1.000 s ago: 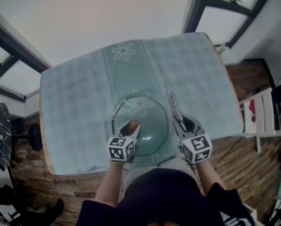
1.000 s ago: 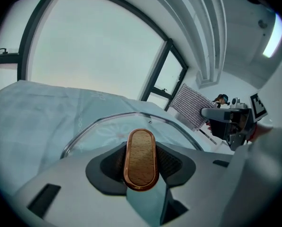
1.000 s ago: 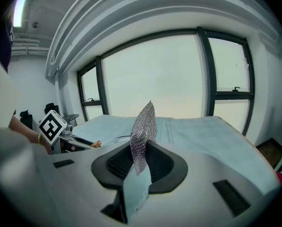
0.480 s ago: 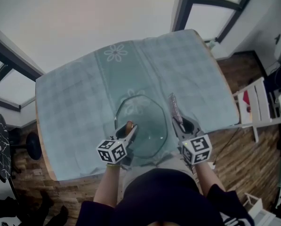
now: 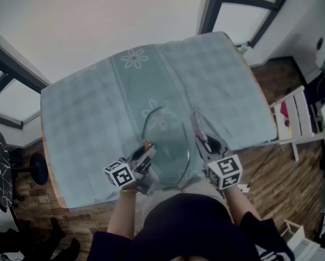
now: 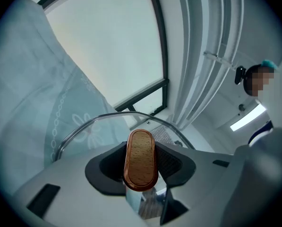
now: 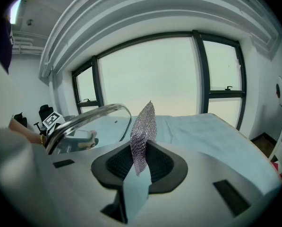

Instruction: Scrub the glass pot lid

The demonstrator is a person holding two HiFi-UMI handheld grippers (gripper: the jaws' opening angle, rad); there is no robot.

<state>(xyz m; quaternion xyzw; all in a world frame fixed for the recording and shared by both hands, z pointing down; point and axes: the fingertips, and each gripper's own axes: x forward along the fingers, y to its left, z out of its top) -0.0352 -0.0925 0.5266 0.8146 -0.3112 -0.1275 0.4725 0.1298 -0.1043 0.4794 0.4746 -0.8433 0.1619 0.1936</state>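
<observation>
The left gripper (image 5: 145, 154) clamps the lid's wooden knob (image 6: 140, 159), and the right gripper (image 5: 204, 144) pinches a mesh scrubber (image 7: 143, 131). The lid (image 5: 170, 145) stands tilted on edge over the cloth (image 5: 91, 107), between them, clear of the scrubber. A hard push could twist the knob in that narrow grip and drop the glass. Whether the lid's lower rim rests on the cloth I can't tell, as the left gripper covers it.

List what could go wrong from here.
The left gripper holds the tilted glass lid only by its wooden knob; scrubbing pressure could twist it loose.
The right gripper pinches the mesh scrubber by one end, so it may fold or pull out.
The lid hangs near the table's front edge; a drop might go off it.
</observation>
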